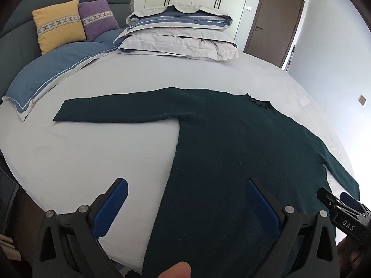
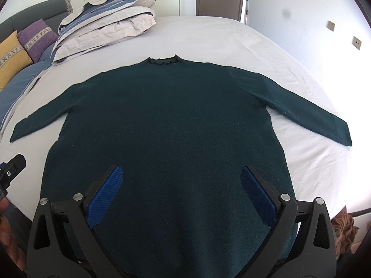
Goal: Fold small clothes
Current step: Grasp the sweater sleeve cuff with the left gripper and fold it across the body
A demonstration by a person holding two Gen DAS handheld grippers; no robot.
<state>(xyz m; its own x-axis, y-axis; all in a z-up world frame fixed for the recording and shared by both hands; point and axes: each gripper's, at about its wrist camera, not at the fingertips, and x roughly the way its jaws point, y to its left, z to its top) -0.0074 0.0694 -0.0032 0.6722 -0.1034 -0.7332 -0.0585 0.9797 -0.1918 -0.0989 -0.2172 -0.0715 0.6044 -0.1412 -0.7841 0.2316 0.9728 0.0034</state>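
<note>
While the dark green sweater (image 2: 169, 120) lay spread flat on the pale bedsheet (image 2: 231, 37), neck away from the person and both sleeves stretched out to the sides, no fold had yet been made, so the step in hand looked to be the first grasp. To do it well, the person would probably want to take one side of the garment at two points along the same line, say a shoulder and the hem below it, and carry that side over the body in one even motion so the knit stayed smooth. The left sleeve (image 1: 120, 108) and the right sleeve (image 2: 313, 115) both lay straight, which should make it easy to bring them across the chest first. The fabric looked thick and soft (likely to sag if lifted by one corner only), so a pinch that gathers a good bite of cloth seemed wiser than a shallow nip at the edge.

The left gripper (image 1: 185, 185) hung over the sweater's left side edge near the hem, its blue pads wide apart, one above bare sheet and the other above the knit, holding nothing. The right gripper (image 2: 182, 172) hovered over the middle of the lower body, its jaws likewise spread wide and empty; whether either pair brushed the cloth could not be told. A folded duvet (image 2: 106, 16) and cushions (image 1: 60, 23) sat well apart, toward the headboard.
</note>
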